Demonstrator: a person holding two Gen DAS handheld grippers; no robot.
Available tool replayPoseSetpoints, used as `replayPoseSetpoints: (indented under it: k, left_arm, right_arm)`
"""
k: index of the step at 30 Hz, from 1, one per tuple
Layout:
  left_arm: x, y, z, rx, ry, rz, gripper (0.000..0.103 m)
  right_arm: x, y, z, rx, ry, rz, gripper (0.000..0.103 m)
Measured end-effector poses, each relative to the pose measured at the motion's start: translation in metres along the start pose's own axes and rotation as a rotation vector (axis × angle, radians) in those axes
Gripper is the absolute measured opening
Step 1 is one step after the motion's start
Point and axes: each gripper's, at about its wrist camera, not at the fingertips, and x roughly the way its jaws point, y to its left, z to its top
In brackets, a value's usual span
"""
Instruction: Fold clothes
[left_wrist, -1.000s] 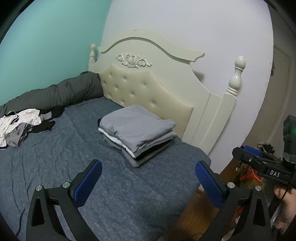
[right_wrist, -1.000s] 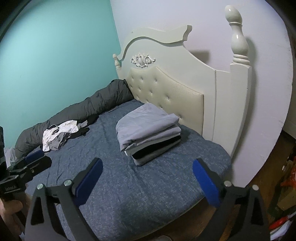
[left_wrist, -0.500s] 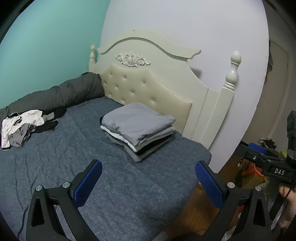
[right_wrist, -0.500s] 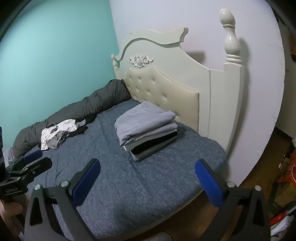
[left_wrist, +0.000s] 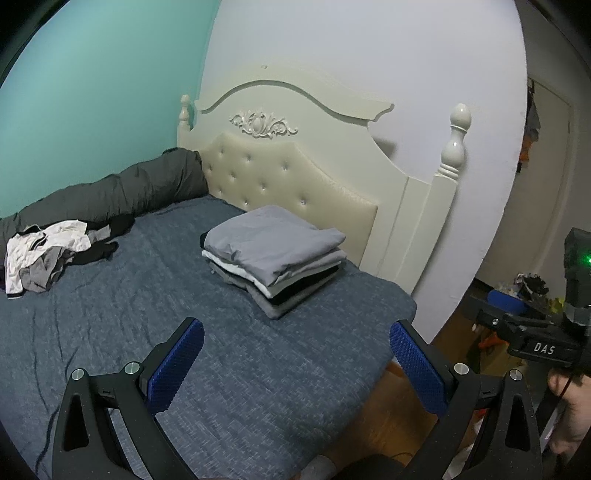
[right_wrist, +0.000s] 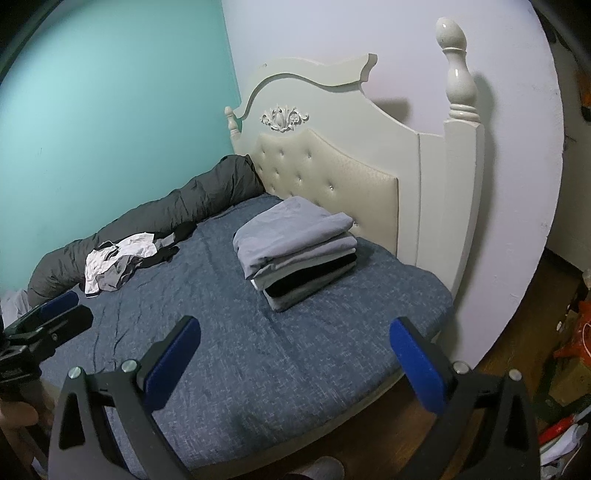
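Note:
A stack of folded clothes (left_wrist: 275, 254) (right_wrist: 297, 247), grey on top with white and black layers below, rests on the blue bed (left_wrist: 110, 325) (right_wrist: 258, 350) near the headboard. A loose heap of white, grey and black garments (left_wrist: 48, 254) (right_wrist: 118, 258) lies at the bed's far left. My left gripper (left_wrist: 295, 354) hangs open over the bed's near edge, well short of the stack, holding nothing. My right gripper (right_wrist: 295, 350) is open and empty too, also back from the stack. Each gripper shows at the side of the other's view.
A cream tufted headboard (left_wrist: 295, 184) with a tall post (right_wrist: 461, 110) backs the bed. A dark rolled duvet (left_wrist: 110, 192) lies along the teal wall. Wooden floor (right_wrist: 517, 325) and clutter (right_wrist: 576, 350) sit to the right; a doorway (left_wrist: 543, 184) stands beyond.
Both grippers have drawn back from the bed, so the stack and headboard look smaller and farther. Both stay open and empty. The clothes have not moved.

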Motion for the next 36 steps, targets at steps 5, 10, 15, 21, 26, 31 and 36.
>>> replayPoseSetpoints:
  k: [5, 10, 15, 21, 26, 31, 36]
  left_arm:
    - [-0.007, -0.002, -0.005, 0.013, -0.003, 0.009, 0.103]
    - [-0.013, -0.001, -0.010, 0.009, -0.003, -0.001, 0.103]
    - [-0.019, -0.001, -0.014, 0.012, -0.007, -0.002, 0.103]
    - [-0.023, -0.003, -0.017, 0.017, -0.010, 0.009, 0.103]
    - [-0.025, -0.004, -0.019, 0.014, -0.008, 0.004, 0.103]
    - [-0.026, -0.003, -0.018, 0.006, -0.007, -0.012, 0.103]
    - [-0.028, -0.003, -0.018, 0.003, -0.011, -0.011, 0.103]
  right_arm:
    - [-0.006, 0.001, -0.007, 0.011, 0.001, 0.006, 0.103]
    - [-0.012, 0.002, -0.010, 0.013, -0.001, 0.011, 0.103]
    - [-0.018, 0.006, -0.012, 0.008, -0.010, 0.015, 0.103]
    - [-0.023, 0.010, -0.015, 0.001, -0.013, 0.018, 0.103]
    - [-0.024, 0.011, -0.017, 0.000, -0.012, 0.019, 0.103]
    - [-0.026, 0.013, -0.017, -0.003, -0.014, 0.018, 0.103]
    - [-0.027, 0.015, -0.016, -0.010, -0.018, 0.018, 0.103]
